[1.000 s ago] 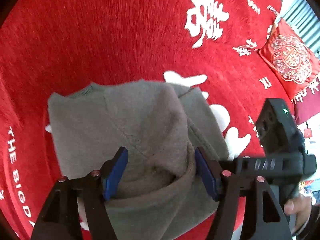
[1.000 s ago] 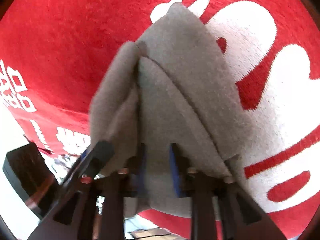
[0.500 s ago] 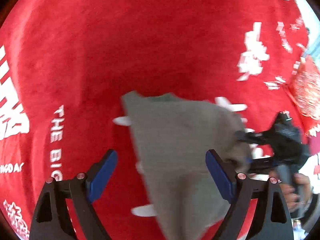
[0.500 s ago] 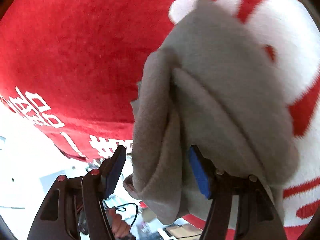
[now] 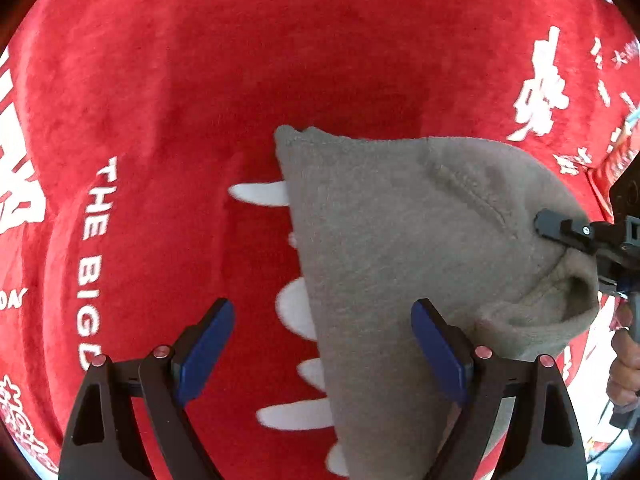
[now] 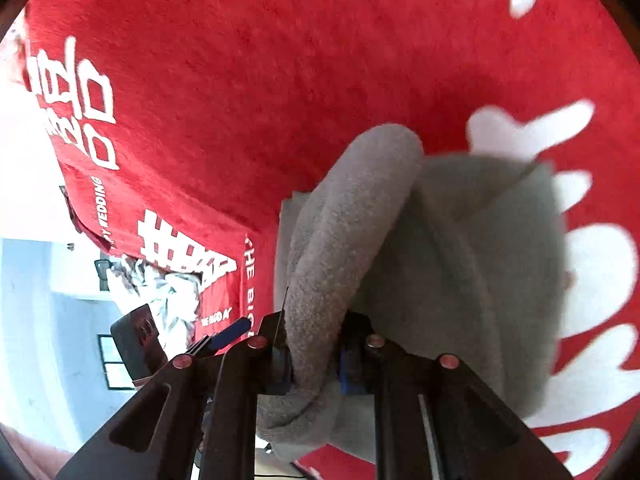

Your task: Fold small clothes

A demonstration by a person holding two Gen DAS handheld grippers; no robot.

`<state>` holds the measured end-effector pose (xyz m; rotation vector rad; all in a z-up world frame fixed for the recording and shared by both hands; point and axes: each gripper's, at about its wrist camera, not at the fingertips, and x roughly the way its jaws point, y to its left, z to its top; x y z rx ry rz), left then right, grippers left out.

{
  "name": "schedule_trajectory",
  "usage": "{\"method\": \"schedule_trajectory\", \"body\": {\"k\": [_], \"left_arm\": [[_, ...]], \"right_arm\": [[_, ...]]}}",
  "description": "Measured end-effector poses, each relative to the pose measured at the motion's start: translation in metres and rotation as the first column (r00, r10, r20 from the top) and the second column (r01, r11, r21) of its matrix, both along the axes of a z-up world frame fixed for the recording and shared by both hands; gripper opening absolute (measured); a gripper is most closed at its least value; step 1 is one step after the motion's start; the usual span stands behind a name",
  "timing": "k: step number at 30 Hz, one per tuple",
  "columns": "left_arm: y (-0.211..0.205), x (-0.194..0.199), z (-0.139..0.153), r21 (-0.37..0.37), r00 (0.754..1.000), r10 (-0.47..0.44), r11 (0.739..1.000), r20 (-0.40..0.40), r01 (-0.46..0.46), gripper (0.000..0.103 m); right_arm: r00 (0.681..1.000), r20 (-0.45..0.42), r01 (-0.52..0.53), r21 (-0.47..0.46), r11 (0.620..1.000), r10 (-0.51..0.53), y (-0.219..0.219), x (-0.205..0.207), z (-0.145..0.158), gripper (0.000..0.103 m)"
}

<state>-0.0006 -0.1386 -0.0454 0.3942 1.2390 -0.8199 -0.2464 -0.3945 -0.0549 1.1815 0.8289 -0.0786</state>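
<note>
**Grey garment pinched by the right gripper, left gripper wide above it**

The left gripper (image 5: 322, 346) hangs with its blue pads (image 5: 204, 346) spread wide, pressing on nothing. The left pad stands over bare red blanket (image 5: 280, 60); the right pad sits over the grey garment (image 5: 400, 240), whose left edge runs down between the two fingers. The garment lies on the blanket, reaching from a corner near the middle of the left wrist view across to the right, where it bunches into a thick rolled fold.

At that fold, the right gripper (image 6: 314, 364) has the cloth. Its jaws are closing on a fat roll of the grey fleece, and the pads press into it on both sides, drawn in narrow. In the right wrist view the roll rises from between the fingers and arches away, while the rest of the garment spreads to the right over the blanket's large white shapes. In the left wrist view that same gripper comes in from the right edge, its tip on the bunched cloth, with a person's hand (image 5: 622, 364) below it.

White lettering on the blanket to the left of the garment reads "THE BIG D", cut off at the lower end. The right wrist view shows "WEDDING" along the blanket's hanging edge, beside large Chinese characters in white.
</note>
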Motion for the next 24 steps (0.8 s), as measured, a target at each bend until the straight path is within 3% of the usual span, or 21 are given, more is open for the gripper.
{"method": "schedule_trajectory", "body": {"k": [3,6,8,10,12,15,17,19,22,24], "left_arm": [[-0.012,-0.007,-0.009,0.003,1.0,-0.023,1.0,-0.021,0.023,0.09],[-0.018,-0.008,-0.021,0.04,0.999,-0.025,0.999,-0.022,0.026,0.09],[-0.016,-0.007,-0.024,0.046,0.999,-0.021,0.999,-0.034,0.022,0.09],[-0.012,-0.006,-0.019,0.051,1.0,-0.018,0.999,-0.017,0.019,0.09],[-0.007,-0.002,-0.013,0.061,1.0,-0.023,0.998,0.009,0.022,0.09],[0.001,0.0,-0.004,0.074,0.999,-0.032,0.997,0.017,0.031,0.09],[0.004,-0.007,0.002,0.06,0.998,-0.066,0.996,0.007,0.066,0.09],[0.001,-0.023,0.004,0.058,0.992,-0.122,0.991,0.006,0.122,0.09],[-0.014,-0.051,0.0,0.067,0.979,-0.206,0.976,0.005,0.205,0.09],[-0.022,-0.076,-0.004,0.06,0.964,-0.266,0.962,-0.014,0.267,0.09]], "right_arm": [[0.997,-0.07,0.036,0.014,0.999,-0.035,-0.013,-0.018,-0.022,0.017],[0.978,-0.204,0.052,0.014,0.999,-0.048,-0.014,-0.02,-0.052,0.019],[0.969,-0.234,0.085,0.027,0.996,-0.076,-0.015,-0.028,-0.06,0.025],[0.959,-0.255,0.127,0.005,0.992,-0.121,-0.017,-0.041,-0.057,0.035],[0.945,-0.295,0.132,-0.054,0.99,-0.142,-0.016,-0.05,-0.044,0.038],[0.943,-0.297,0.123,-0.104,0.987,-0.149,-0.011,-0.052,-0.025,0.038],[0.964,-0.229,0.101,-0.144,0.984,-0.132,-0.007,-0.046,0.011,0.038],[0.977,-0.189,0.074,-0.151,0.986,-0.103,-0.005,-0.036,0.025,0.038],[0.986,-0.159,0.033,-0.119,0.992,-0.052,0.005,-0.008,0.032,0.038],[0.989,-0.148,-0.007,-0.026,1.0,0.003,0.017,0.013,0.027,0.038]]}}
